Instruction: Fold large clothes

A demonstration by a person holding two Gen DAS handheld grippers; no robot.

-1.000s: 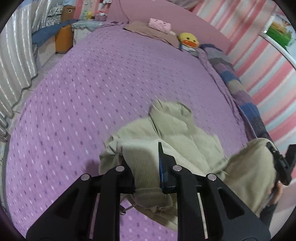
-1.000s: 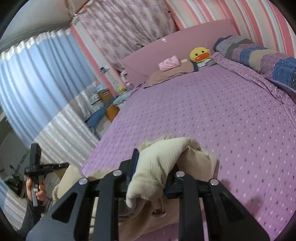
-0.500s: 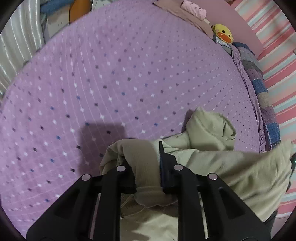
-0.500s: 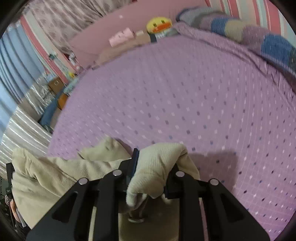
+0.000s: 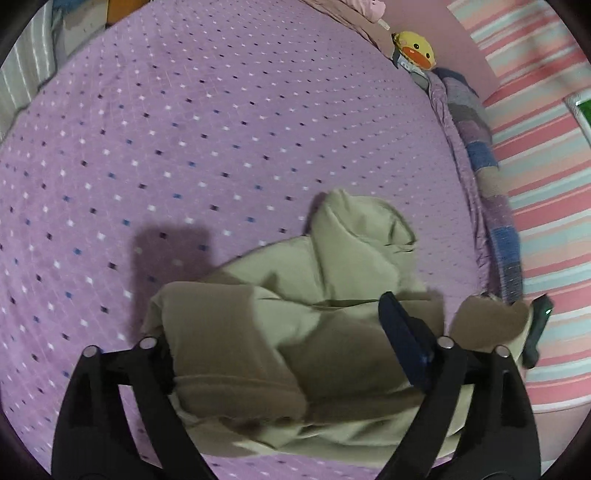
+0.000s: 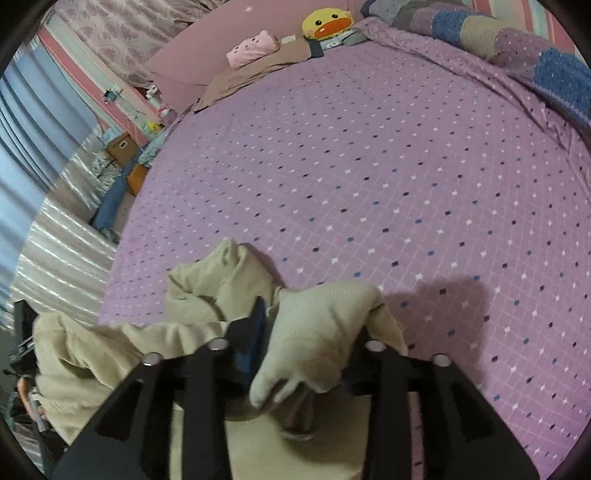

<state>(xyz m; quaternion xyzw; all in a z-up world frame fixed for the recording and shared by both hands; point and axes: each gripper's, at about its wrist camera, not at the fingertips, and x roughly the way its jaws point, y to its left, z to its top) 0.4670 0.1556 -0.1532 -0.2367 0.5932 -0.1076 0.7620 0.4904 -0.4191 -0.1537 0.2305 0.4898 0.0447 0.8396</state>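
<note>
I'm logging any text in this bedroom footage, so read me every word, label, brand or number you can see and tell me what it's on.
No text can be read in either view.
Small tag by the pink plush: too small to tell if it is printed.
Packet under the duck plush: blurred, unreadable.
Green item on the striped wall: cut off, nothing legible.
Beige garment and bedspread: no print seen.

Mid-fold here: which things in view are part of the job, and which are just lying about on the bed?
Job:
beige hoodie
left gripper, open around the fabric
right gripper, shut on a bunched fold
purple bedspread

Lying about:
yellow duck plush
pink plush
patchwork blanket
</note>
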